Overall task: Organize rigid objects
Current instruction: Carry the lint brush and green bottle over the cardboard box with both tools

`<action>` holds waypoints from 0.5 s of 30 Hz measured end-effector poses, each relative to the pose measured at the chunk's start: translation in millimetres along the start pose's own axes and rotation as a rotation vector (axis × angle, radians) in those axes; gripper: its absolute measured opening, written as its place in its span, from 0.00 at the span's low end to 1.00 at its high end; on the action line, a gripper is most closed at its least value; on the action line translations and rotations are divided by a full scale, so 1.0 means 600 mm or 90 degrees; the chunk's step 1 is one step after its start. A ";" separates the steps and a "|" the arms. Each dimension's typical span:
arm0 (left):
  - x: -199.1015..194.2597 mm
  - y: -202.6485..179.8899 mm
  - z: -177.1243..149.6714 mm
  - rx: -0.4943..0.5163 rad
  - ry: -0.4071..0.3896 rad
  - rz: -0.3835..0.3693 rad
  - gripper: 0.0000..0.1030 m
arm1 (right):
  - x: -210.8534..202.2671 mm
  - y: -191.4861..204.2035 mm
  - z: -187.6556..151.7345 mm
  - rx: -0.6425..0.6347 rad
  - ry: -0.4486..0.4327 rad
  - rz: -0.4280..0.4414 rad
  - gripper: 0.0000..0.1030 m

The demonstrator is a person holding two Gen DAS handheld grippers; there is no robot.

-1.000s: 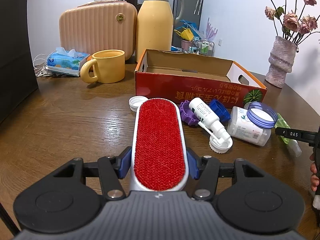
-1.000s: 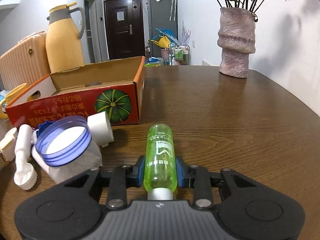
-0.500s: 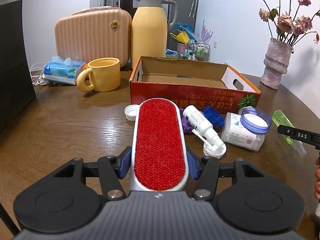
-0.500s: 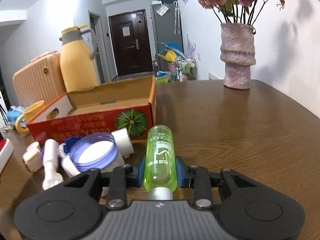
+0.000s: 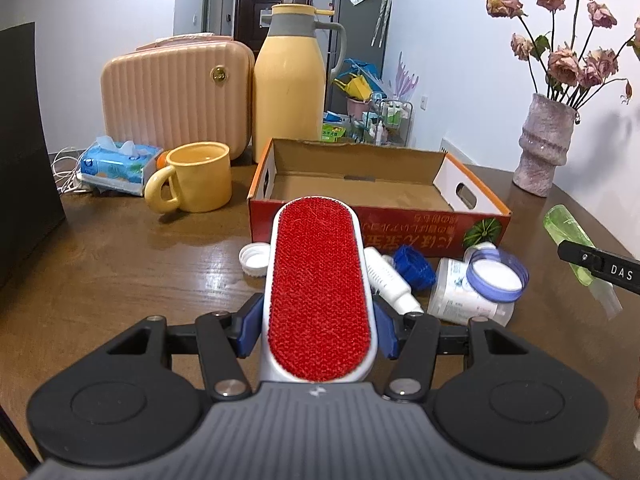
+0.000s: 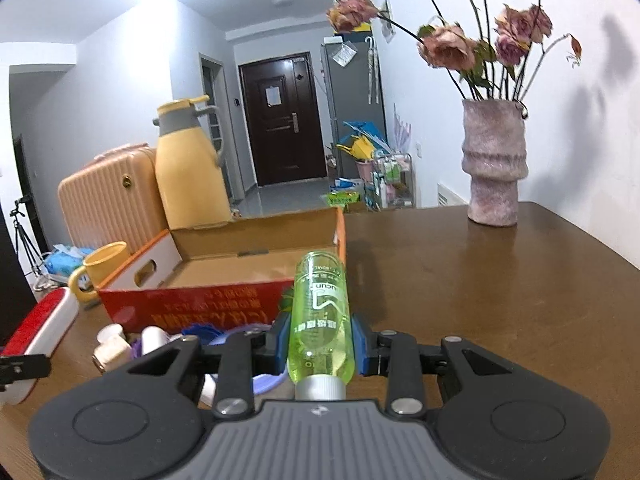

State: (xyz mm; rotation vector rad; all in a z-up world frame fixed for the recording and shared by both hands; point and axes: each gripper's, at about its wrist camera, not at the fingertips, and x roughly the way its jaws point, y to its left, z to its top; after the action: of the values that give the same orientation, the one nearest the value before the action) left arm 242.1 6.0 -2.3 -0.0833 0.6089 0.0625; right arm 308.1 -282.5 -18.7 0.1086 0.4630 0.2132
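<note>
My left gripper [image 5: 318, 330] is shut on a red lint brush [image 5: 318, 288] and holds it above the table, pointing at the open red cardboard box [image 5: 376, 184]. My right gripper [image 6: 320, 344] is shut on a green bottle [image 6: 320, 316], raised in front of the box [image 6: 256, 264]. The brush also shows at the left of the right wrist view [image 6: 40, 324], the green bottle at the right of the left wrist view [image 5: 568, 232]. On the table before the box lie a white jar with a purple lid [image 5: 476, 292], a white pump bottle [image 5: 390, 280], a blue cap [image 5: 414, 268] and a white cap [image 5: 254, 258].
A yellow mug [image 5: 196, 176], a tissue pack [image 5: 116, 164], a yellow thermos [image 5: 290, 84] and a pink case [image 5: 176, 96] stand behind and left of the box. A pink vase of dried roses [image 5: 544, 144] stands at the back right. A dark panel [image 5: 24, 140] stands at the left.
Both grippers have risen with their objects. The box interior now shows more from above in both views, and the loose items lie lower beneath the grippers.
</note>
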 end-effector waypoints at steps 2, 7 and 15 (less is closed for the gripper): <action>0.000 -0.002 0.009 -0.001 -0.006 -0.003 0.55 | 0.000 0.008 0.008 -0.001 -0.006 0.009 0.29; 0.005 -0.008 0.032 0.002 -0.019 -0.009 0.55 | 0.009 0.026 0.026 -0.002 -0.014 0.027 0.29; 0.035 -0.012 0.073 -0.008 -0.024 -0.016 0.55 | 0.035 0.050 0.051 -0.002 -0.024 0.055 0.29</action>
State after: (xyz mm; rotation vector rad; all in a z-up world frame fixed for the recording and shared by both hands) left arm 284.5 3.8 21.9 -0.1015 0.5695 0.0436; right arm 335.2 -250.4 4.0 0.1292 0.4204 0.2958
